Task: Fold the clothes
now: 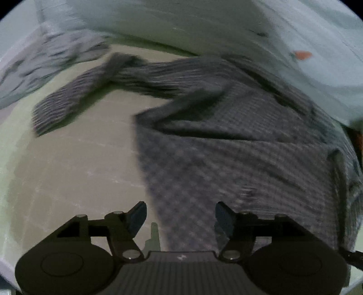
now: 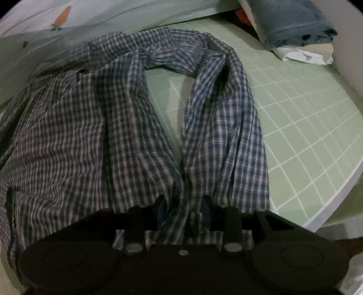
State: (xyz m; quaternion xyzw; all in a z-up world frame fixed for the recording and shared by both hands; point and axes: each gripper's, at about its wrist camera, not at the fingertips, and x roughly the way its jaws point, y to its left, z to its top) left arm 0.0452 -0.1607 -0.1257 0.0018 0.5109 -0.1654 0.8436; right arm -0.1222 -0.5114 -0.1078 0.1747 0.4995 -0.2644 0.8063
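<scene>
A blue-and-white checked shirt (image 2: 95, 127) lies spread on a green grid cutting mat (image 2: 301, 118). In the right wrist view one sleeve (image 2: 224, 127) loops down from the collar area to my right gripper (image 2: 183, 213), which is shut on the shirt's fabric; cloth drapes over its fingers. In the blurred left wrist view the shirt body (image 1: 238, 158) fills the right half and its other sleeve (image 1: 90, 90) stretches to the left. My left gripper (image 1: 180, 215) is open and empty, over the shirt's left edge.
A pale sheet with a carrot print (image 2: 61, 17) lies behind the shirt and also shows in the left wrist view (image 1: 301, 54). Folded jeans (image 2: 292, 20) on white cloth sit at the back right. The mat's white edge (image 2: 335, 195) curves at the right.
</scene>
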